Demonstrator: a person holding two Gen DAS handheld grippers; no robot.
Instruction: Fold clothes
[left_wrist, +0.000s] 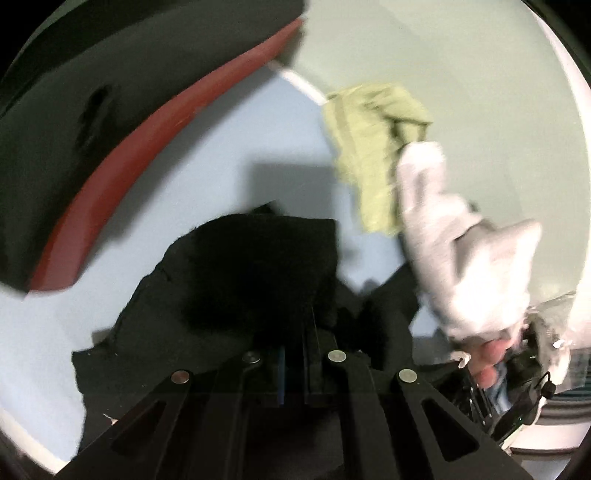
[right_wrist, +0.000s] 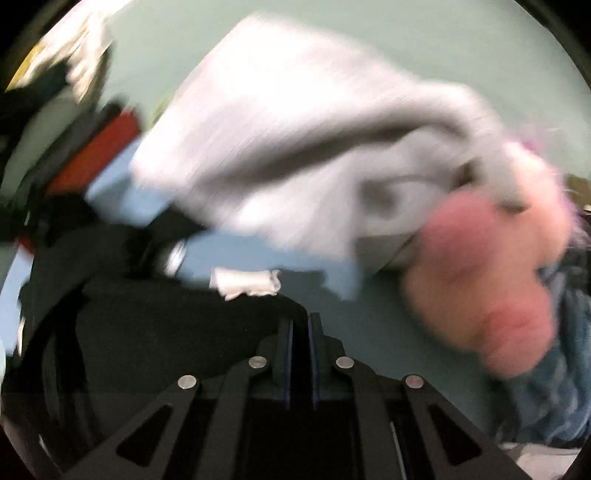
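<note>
A black garment (left_wrist: 229, 280) lies crumpled on the light blue surface (left_wrist: 207, 147), right in front of my left gripper (left_wrist: 295, 332), whose jaws are nearly together over its dark folds; whether they pinch cloth is hidden. A white garment (left_wrist: 454, 251) hangs in the air at right, held up by a person's bare fingers (left_wrist: 487, 362). A yellow-green cloth (left_wrist: 373, 147) lies behind it. In the blurred right wrist view the white garment (right_wrist: 295, 155) sweeps above my right gripper (right_wrist: 301, 325), which is shut with a thin gap, beside the black garment (right_wrist: 166, 325). The fingers (right_wrist: 487, 288) show pink at right.
A red band (left_wrist: 155, 147) and a dark area border the surface at left. The pale green wall (left_wrist: 443, 55) is behind. A small white crumpled piece (right_wrist: 247, 282) lies on the surface. Blue patterned fabric (right_wrist: 554, 387) is at lower right.
</note>
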